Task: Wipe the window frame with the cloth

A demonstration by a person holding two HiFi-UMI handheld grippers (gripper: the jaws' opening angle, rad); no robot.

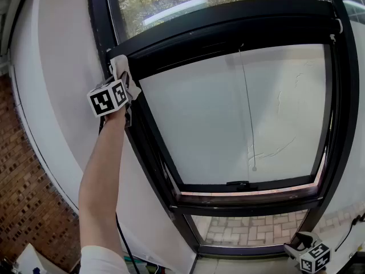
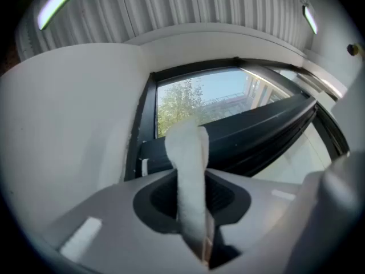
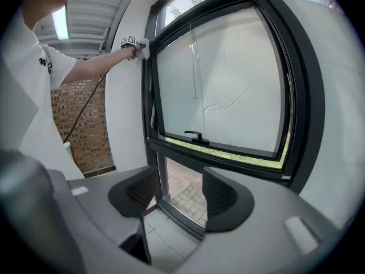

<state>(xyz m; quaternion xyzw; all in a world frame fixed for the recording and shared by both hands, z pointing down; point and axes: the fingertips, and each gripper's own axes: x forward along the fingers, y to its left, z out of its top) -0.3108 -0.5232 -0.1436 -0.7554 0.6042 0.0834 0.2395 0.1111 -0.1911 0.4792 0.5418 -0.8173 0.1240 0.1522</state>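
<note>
Your left gripper point(image 2: 193, 201) has its jaws closed on the white, fuzzy strip of cloth point(image 2: 188, 153). The cloth stands up between them as a folded band and droops over at the tip. In the head view the cloth sits high up, touching the upper left corner of the black, smooth-faced window frame point(image 1: 153, 150), where the top rail meets the left upright.

Expect the cloth to be light, soft and limp. It will likely bunch or fold back under pressure, so the low hold you have, with a short pad left proud of the jaws, looks right. The frame seems rigid and hard-edged, probably painted metal, so the fabric should glide along it. Its grooves and corners will need the tip pushed in.

The inner sash hangs tilted open, with a pale matte pane point(image 1: 228, 113) and a thin pull cord point(image 1: 247, 107). It may swing if you lean on it.

Your right gripper point(image 3: 174, 196) hangs low by the window's bottom right corner. Its jaws are wide apart with nothing between them.
</note>
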